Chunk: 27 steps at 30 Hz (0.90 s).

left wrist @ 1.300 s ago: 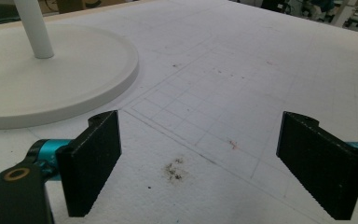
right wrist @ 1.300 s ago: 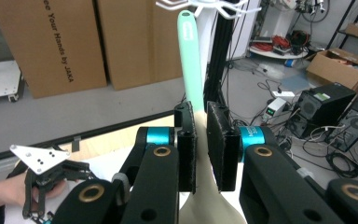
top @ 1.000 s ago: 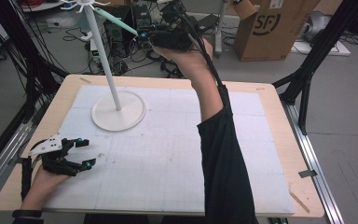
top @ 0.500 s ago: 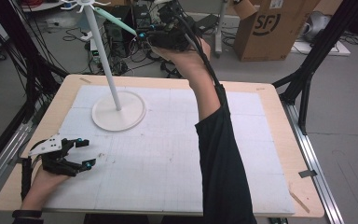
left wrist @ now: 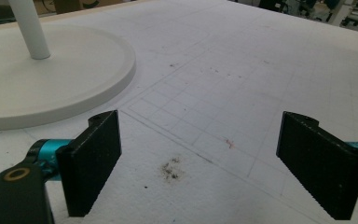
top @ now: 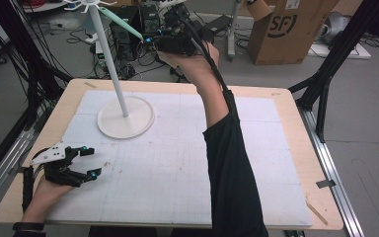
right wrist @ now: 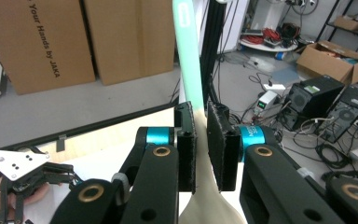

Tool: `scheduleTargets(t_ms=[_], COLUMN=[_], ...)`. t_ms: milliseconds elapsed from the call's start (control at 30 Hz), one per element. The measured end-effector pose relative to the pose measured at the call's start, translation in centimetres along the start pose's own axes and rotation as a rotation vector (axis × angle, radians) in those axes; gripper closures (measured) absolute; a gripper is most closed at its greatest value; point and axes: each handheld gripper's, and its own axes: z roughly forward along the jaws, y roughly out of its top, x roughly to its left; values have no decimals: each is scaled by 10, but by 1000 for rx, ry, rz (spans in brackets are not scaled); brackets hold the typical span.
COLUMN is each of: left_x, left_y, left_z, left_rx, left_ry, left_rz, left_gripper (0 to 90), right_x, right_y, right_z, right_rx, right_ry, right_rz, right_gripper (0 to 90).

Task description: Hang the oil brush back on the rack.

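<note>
A utensil with a mint-green handle [top: 122, 23] and a cream head [right wrist: 201, 189] is held high above the table's far edge, with my right gripper [top: 151, 41] shut on it where handle meets head. Its handle [right wrist: 187, 60] points toward the hooked top [top: 85, 5] of a white stand, whose pole [top: 110, 66] rises from a round base [top: 126, 120] on the white mat. My left gripper [top: 93, 161] rests open at the table's front left with nothing between its jaws. In the left gripper view the base [left wrist: 51, 79] lies ahead and left of that gripper [left wrist: 200, 163].
A gridded white mat [top: 177, 163] covers most of the wooden table [top: 286, 106]. A cardboard box [top: 288, 29], computer cases and cables stand on the floor beyond the far edge. Black frame posts [top: 328, 69] rise at the right.
My right gripper has drifted slightly left with the utensil, staying near the stand's top. The left gripper has not moved.
</note>
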Motion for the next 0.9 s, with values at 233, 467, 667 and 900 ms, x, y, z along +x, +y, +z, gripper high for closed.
scheduleTargets(t_ms=[233, 467, 667, 900], left_x=[0, 0, 0, -1], left_y=[0, 0, 0, 0], left_z=[0, 0, 0, 0], left_rx=[0, 1, 1, 4], left_ry=[2, 2, -1, -4], left_rz=[-1, 1, -1, 3], left_gripper=[145, 145, 145, 145], right_x=[-1, -1, 0, 0], right_y=[-3, -5, -7, -14], right_z=[3, 6, 14, 5], right_rx=[13, 22, 44, 17], right_ry=[-14, -21, -28, -41], right_rz=[-1, 2, -2, -5], right_gripper=[829, 827, 788, 518])
